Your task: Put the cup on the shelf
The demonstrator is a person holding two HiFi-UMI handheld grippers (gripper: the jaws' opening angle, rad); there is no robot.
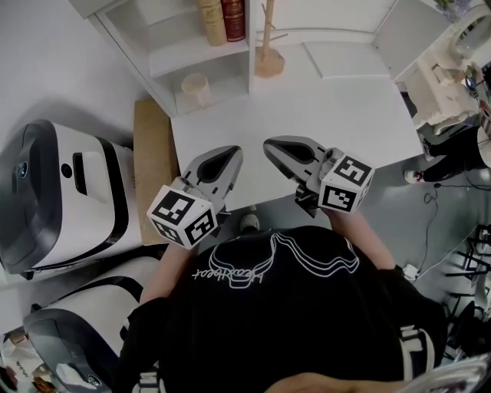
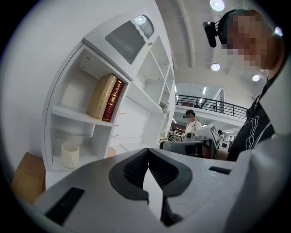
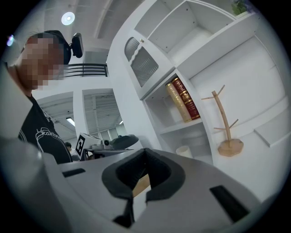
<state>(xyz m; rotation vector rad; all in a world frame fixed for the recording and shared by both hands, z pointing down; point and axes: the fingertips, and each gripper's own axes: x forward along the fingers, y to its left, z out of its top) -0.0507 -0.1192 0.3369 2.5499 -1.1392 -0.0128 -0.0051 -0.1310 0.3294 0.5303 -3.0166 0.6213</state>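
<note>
Left tongs [image 1: 230, 157] together, nothing between them. Right tongs [image 1: 274, 146] together too, empty. We hold both over near edge of surface [image 1: 330, 115], tips toward shelf [image 1: 192, 60]. Cup [image 1: 196, 88] upright in lower shelf compartment, ahead and left of left tongs, well apart from both. Books [image 1: 222, 19] in compartment above cup. Wooden rack [image 1: 268, 47] on surface, ahead of right tongs.

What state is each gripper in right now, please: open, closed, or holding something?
Left gripper: closed, holding nothing.
Right gripper: closed, holding nothing.
</note>
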